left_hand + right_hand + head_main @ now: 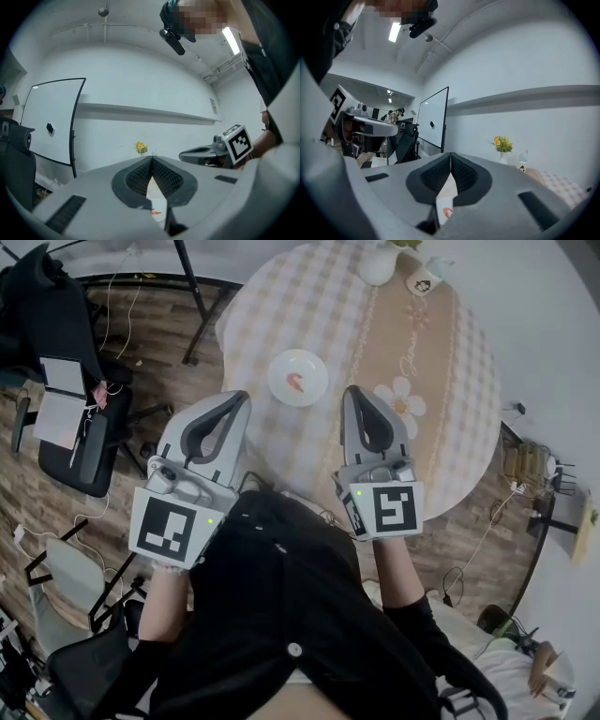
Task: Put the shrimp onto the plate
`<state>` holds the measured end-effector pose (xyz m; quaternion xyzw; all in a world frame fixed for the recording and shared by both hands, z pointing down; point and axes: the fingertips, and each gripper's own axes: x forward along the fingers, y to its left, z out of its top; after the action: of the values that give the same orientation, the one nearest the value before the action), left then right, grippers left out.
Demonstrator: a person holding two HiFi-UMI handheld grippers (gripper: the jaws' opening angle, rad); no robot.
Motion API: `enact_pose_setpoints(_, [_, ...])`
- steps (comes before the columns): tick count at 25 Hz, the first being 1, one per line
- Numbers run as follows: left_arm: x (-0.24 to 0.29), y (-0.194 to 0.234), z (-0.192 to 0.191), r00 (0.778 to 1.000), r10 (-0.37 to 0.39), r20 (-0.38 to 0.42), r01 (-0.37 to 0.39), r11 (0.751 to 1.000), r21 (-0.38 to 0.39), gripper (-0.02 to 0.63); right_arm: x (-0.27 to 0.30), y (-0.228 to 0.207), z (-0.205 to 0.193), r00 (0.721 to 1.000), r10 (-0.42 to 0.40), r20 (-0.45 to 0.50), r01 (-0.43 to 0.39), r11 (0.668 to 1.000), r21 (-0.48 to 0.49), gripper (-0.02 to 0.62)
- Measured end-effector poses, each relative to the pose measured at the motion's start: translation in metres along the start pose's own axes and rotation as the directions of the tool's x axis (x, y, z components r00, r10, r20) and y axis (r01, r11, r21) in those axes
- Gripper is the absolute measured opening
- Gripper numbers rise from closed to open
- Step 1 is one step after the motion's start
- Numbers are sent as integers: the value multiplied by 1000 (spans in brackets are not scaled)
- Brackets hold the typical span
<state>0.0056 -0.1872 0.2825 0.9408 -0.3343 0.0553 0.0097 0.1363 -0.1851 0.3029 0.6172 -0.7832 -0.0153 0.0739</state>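
shrimp (296, 382): lies on the plate (307, 362), near its middle — task looks done
left gripper (238, 399): tips pressed together, empty, left of plate
right gripper (354, 392): same, right of plate
risk: a closed tip clips the plate rim — shrimp slides off

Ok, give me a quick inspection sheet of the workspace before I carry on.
Surface: round table with checked cloth and beige runner, mostly bare.
Job's things: small orange shrimp already lies on the round white plate.
Clutter: white flower vase and small white container at the far edge.
Grippers: left gripper and right gripper both shut and empty, one each side of the plate.
Cables: thin cable on the wooden floor.
Surroundings: black office chair, whiteboard.
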Motion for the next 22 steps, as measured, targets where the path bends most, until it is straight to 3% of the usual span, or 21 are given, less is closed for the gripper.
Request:
enact_pose_setpoints(9, [0, 3, 3, 1000, -10, 4, 10, 1000, 12, 3, -5, -2, 21, 998, -12, 54, 13, 1000, -18, 3])
enact_pose_setpoints(22, [-1, 3, 2, 1000, -19, 6, 19, 1000, 11, 3, -6, 3, 16, 999, -11, 39, 12, 1000, -26, 3])
